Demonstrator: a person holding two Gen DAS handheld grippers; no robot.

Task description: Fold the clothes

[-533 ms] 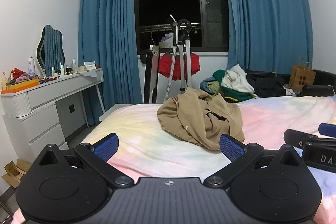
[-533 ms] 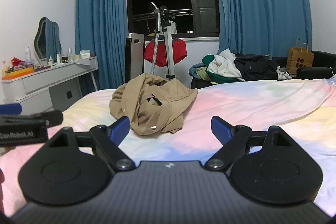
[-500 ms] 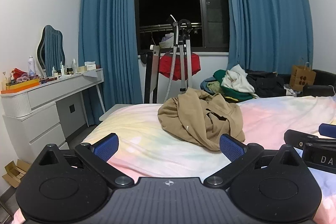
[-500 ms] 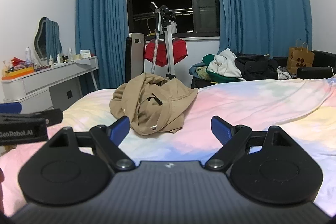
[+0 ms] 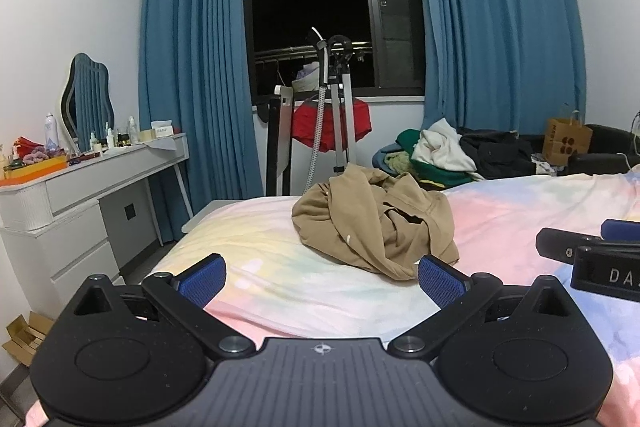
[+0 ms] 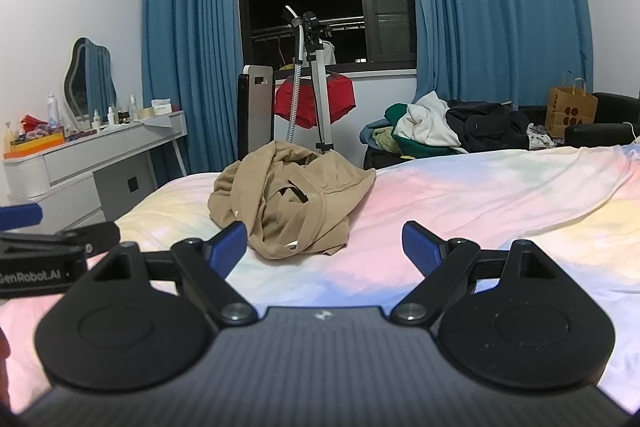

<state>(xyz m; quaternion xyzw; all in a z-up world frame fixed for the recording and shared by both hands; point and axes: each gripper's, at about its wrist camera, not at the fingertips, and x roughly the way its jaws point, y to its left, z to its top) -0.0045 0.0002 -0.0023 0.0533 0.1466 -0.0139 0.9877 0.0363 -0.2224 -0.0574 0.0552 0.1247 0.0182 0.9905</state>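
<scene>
Tongs in both our hands stand wide apart with nothing between the blue pads. Ahead of our left tongs (image 5: 322, 277), a crumpled tan hoodie (image 5: 374, 225) lies in a heap on the bed (image 5: 520, 211), whose sheet is pastel tie-dye; the heap sits a little right of the line between the pads and apart from them. From our right tongs (image 6: 324, 247) the same tan hoodie (image 6: 288, 201) lies ahead and to the left, its near edge just past the left pad. Each pair of tongs shows at the edge of the other's view. Beyond the hoodie stands a garment steamer (image 5: 336, 107) before the dark window (image 5: 336, 7), and a pile of clothes (image 5: 452, 155) lies farther right.
</scene>
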